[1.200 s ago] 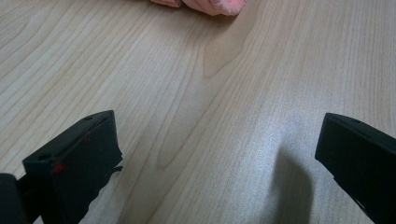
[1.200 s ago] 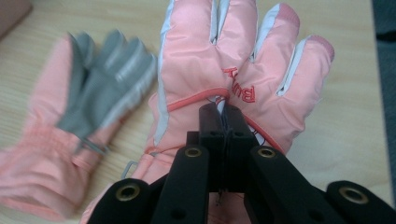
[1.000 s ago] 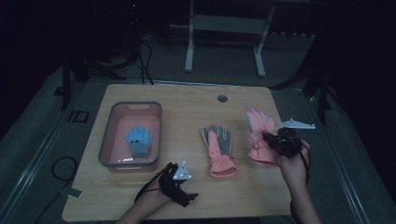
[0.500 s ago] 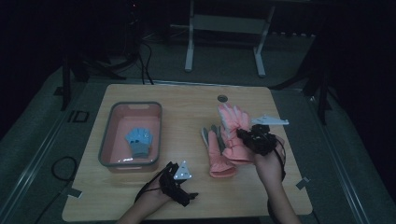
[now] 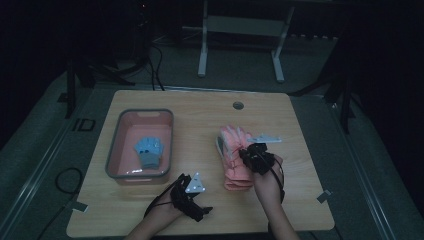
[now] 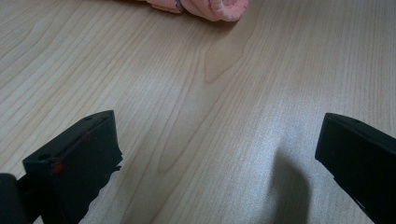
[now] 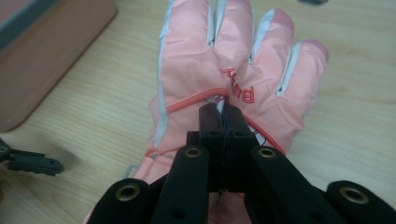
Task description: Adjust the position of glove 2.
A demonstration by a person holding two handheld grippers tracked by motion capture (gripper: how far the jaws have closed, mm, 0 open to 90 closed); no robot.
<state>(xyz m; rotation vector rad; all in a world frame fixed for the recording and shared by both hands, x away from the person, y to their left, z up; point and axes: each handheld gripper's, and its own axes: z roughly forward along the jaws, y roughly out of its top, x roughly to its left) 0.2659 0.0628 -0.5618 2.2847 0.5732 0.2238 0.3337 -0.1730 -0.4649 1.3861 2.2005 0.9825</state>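
A: Looking at the high view first: you've got one pink glove [image 5: 234,145] pinched in your right gripper [image 5: 246,152], held right over a second pink glove [image 5: 237,179] lying near the table [image 5: 300,130] middle. Blue glove [image 5: 148,151] is already in the pink bin [image 5: 114,150] at left. So one item binned, two pink ones left, I'd say.

B: And your left gripper [image 5: 200,212]?

A: Parked at the near edge, just right of the bin's near corner, nothing in it.

B: Left gripper view?

A: Jaws stand wide apart w/ bare wood between them. A bit of pink glove [image 6: 205,7] shows at the far edge, cut off by the frame, so can't say which of the two it is.

B: Right gripper view?

A: Jaws are together, clamped on a fold of fabric on the back of the glove [image 7: 210,56], approx. by the red lettering. Bin wall [image 7: 51,51] sits far left. Cuff end is hidden under your gripper body, and the lower glove is covered too.

B: Anything unclear?

A: High view is dim; can't tell whether the held glove touches the one below.
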